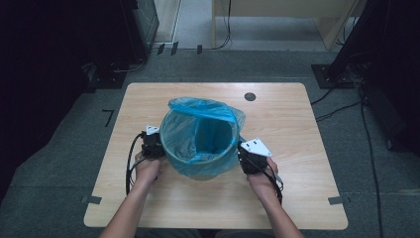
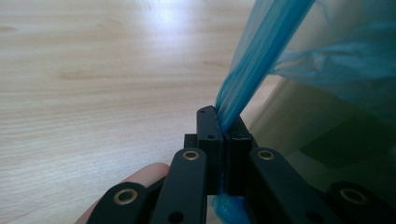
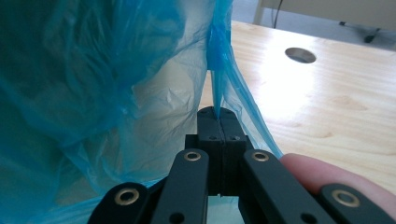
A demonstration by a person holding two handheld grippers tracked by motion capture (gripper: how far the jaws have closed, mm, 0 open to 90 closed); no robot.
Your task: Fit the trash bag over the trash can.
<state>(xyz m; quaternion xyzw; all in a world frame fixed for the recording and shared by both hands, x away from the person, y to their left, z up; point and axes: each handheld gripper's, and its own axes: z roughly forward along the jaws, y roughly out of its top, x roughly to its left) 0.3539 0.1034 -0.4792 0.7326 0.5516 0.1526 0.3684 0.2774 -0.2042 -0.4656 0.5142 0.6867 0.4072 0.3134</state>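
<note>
A round bin [image 1: 200, 166] stands mid-table, lined with a thin blue plastic bag [image 1: 200, 130] whose edge folds over the rim. My left gripper [image 1: 151, 144] sits against the bin's left side, shut on a gathered strip of the blue bag [image 2: 250, 60] that rises from between its jaws [image 2: 223, 122]. At the bin's right side my right gripper [image 1: 246, 159] is shut on another pinch of the blue bag [image 3: 215, 70], the film stretching up from its tips [image 3: 218, 112]. The bin wall [image 2: 322, 140] shows pale under the film.
The wooden table [image 1: 292, 124] has a round cable hole [image 1: 250, 96] at its far side. Cables trail from both grippers over the near table. Dark stands and cables lie on the floor around the table.
</note>
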